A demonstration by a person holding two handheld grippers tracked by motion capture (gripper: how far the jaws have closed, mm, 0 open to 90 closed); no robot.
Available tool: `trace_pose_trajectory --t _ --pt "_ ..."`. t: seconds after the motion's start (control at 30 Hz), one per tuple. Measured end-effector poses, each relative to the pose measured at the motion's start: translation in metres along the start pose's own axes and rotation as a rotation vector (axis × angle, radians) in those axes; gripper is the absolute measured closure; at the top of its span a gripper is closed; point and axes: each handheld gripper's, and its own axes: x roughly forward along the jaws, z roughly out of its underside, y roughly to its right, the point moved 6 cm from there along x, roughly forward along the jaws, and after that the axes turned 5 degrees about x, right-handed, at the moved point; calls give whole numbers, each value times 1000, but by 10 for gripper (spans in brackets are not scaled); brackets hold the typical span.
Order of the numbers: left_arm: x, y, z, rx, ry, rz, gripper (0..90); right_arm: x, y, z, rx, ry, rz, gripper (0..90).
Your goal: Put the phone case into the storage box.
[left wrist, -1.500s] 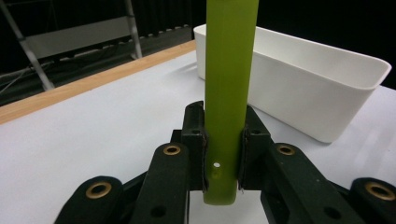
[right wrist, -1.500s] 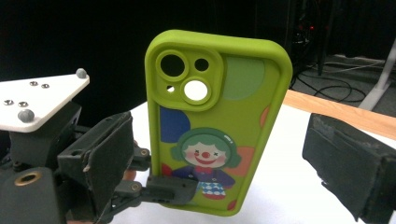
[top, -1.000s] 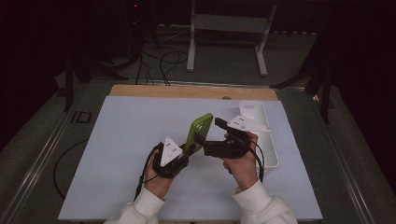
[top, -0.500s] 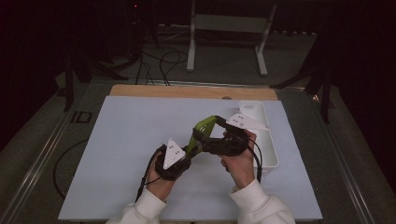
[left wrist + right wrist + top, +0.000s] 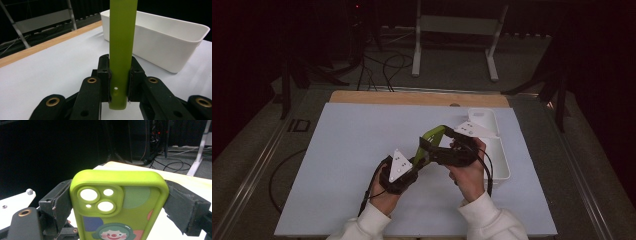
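The green phone case [image 5: 117, 207] hangs above the table's middle, passing between grippers. The left gripper [image 5: 119, 82] stays clamped on its bottom edge; the right gripper [image 5: 117, 202], jaws just closing, brackets its sides. Next, probably, the left lets go.

Above the middle of the tabletop [image 5: 337, 150], the phone case [image 5: 430, 139] is held off the surface between the two tools: the left tool [image 5: 414, 162] at its near end, the right tool [image 5: 432, 145] across its sides. The bin [image 5: 499, 160] sits on the tabletop just right of both hands, its long side running front to back.
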Motion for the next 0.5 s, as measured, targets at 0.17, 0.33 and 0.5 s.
trace_pose_trajectory --t 0.17,0.33,0.5 --pt "0 1 1 -2 -1 0 770 0 -1 0 -9 -7 -1 151" --pt "0 1 1 0 0 4 767 0 -1 -1 -14 -11 -11 155" --pt "0 1 1 0 -1 16 762 0 0 -1 -4 -19 -16 156"
